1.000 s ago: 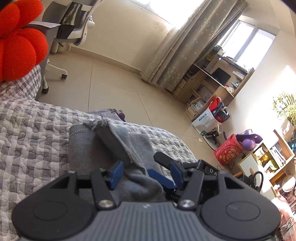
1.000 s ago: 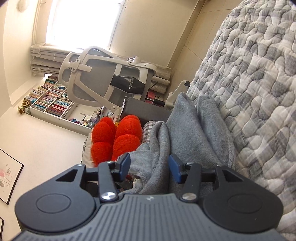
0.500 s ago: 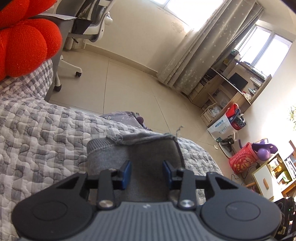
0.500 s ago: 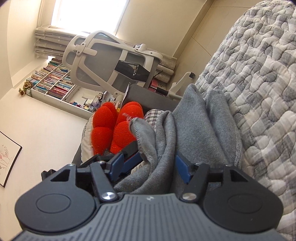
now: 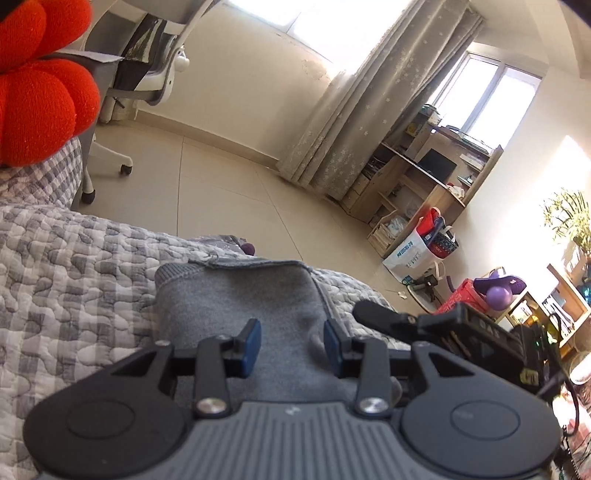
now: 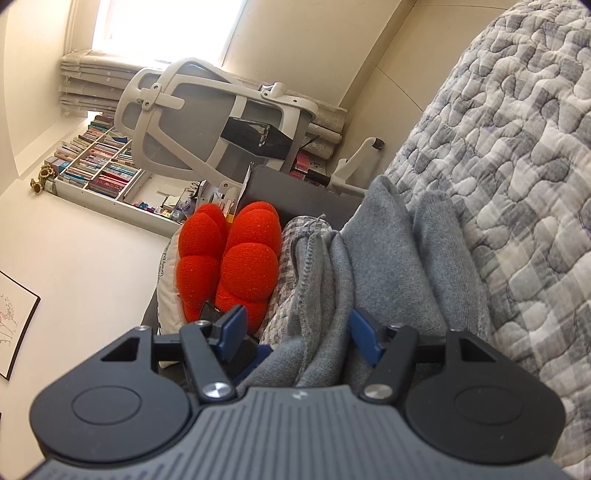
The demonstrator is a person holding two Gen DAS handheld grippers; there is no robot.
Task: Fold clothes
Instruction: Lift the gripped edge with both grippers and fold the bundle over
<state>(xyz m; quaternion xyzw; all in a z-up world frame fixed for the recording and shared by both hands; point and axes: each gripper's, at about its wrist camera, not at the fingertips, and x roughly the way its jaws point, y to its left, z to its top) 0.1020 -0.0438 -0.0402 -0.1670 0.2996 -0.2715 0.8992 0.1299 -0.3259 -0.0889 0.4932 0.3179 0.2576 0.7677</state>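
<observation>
My left gripper (image 5: 291, 345) hangs over the grey garment (image 5: 236, 295) on the quilt (image 5: 74, 266), pads apart and touching no cloth after closing partway. My right gripper (image 6: 295, 332) has just widened; bunched folds of the garment (image 6: 369, 258) sit between its parted pads, a red cushion (image 6: 229, 258) ahead to the left.

Daylight scene, bright. Left wrist view: window (image 5: 484, 99) at 2 o'clock blown out, second glare patch at 12 o'clock above curtain (image 5: 373, 110); sun patch on wall at 3 o'clock. Right wrist view: window (image 6: 166, 26) at 11 o'clock overexposed, no detail. Soft shadows in folds of grey garment (image 6: 373, 266). Strong fisheye bending at all edges, dark vignette in corners. Near gripper bodies slightly soft; far shelves small, hazy. Red cushion (image 5: 33, 92) saturated.
</observation>
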